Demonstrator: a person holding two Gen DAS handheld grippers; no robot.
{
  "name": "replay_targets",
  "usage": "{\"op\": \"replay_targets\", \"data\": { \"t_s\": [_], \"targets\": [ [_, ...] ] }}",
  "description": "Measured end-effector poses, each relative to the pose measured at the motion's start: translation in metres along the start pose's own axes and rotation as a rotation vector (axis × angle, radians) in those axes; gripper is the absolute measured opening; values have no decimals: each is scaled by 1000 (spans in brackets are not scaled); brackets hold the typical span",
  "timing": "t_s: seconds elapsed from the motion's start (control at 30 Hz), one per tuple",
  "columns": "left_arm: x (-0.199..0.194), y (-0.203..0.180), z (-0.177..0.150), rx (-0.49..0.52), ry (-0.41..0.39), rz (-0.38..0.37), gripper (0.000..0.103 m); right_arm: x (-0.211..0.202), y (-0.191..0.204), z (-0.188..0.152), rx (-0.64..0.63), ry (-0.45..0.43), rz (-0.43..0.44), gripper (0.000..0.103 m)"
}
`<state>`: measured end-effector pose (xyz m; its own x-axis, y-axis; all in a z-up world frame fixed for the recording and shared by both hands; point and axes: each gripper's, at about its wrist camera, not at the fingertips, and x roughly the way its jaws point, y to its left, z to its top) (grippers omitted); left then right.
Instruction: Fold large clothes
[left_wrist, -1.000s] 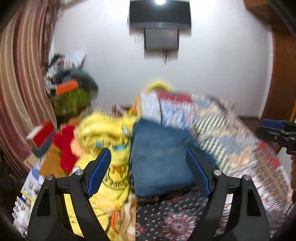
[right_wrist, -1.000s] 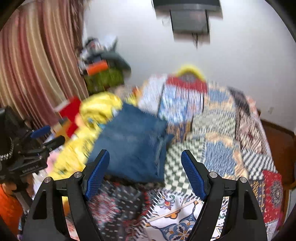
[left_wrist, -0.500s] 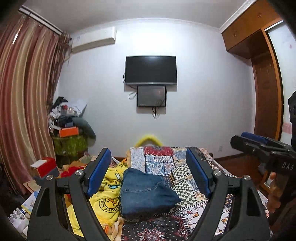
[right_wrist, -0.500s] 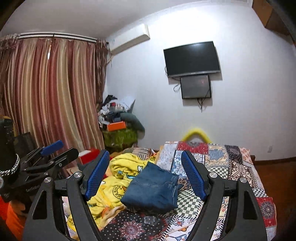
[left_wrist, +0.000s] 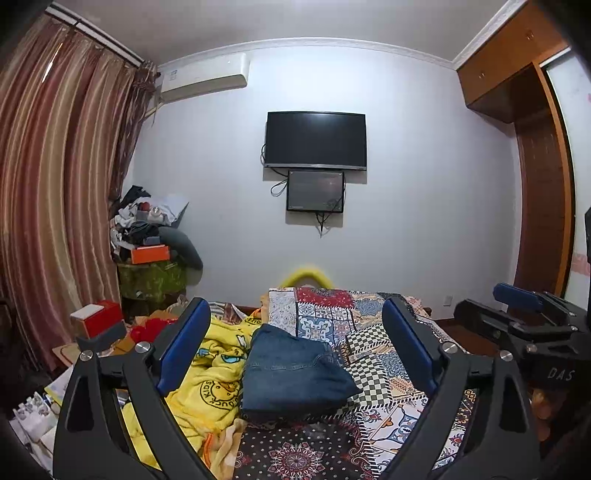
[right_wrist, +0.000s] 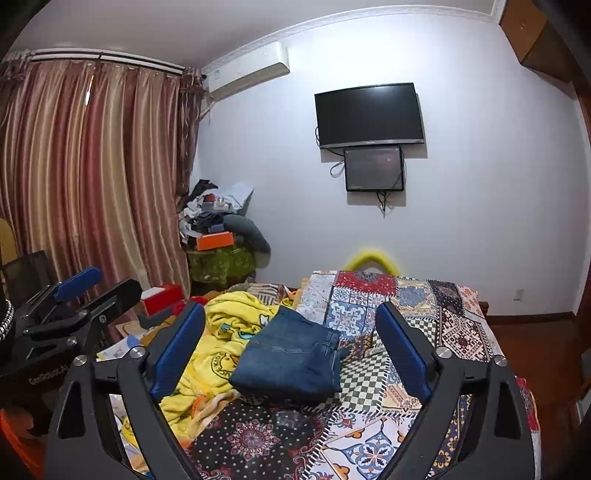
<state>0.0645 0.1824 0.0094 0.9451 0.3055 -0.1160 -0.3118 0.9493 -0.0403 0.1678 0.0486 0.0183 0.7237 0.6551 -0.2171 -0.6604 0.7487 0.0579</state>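
While hanging clear above the bed (left_wrist: 388, 350), left gripper (left_wrist: 295, 354) and right gripper (right_wrist: 291, 350) both spread wide and empty, jaws having just been opening further, nothing between the blue pads (left_wrist: 184, 350). Folded jeans (left_wrist: 291, 373) lying as a compact rectangle on the patchwork bedspread (right_wrist: 424, 325), waistband toward the right, one edge resting against the rumpled yellow cartoon blanket (left_wrist: 210, 376). Placed there most likely because the flat quilt gives a firm, open surface for pressing folds, whereas the blanket side is lumpy. Both tools aimed nearly level toward the far wall with its television (left_wrist: 316, 140) and smaller screen (right_wrist: 373, 170), well apart from the denim, which suggests this garment is judged finished and let go. Each gripper visible in the other's view at the frame edge, held side by side. Cluttered pile (right_wrist: 218, 221) near the striped curtain (left_wrist: 55, 184) untouched. Next garment not identifiable; possibly the yellow blanket, being large and unfolded.
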Motion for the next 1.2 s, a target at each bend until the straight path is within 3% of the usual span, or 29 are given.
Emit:
{"op": "replay_targets", "data": {
  "t_s": [0.1, 0.3, 1.2],
  "targets": [
    [1, 1, -2, -6, 3, 3, 95, -3, -1, -4, 1, -4, -27, 103],
    [3, 3, -6, -12, 11, 4, 95, -6, -5, -9, 4, -5, -65, 103],
    [20, 2, -15, -28, 60, -22, 96, -9, -12, -9, 18, 11, -69, 103]
  ]
}}
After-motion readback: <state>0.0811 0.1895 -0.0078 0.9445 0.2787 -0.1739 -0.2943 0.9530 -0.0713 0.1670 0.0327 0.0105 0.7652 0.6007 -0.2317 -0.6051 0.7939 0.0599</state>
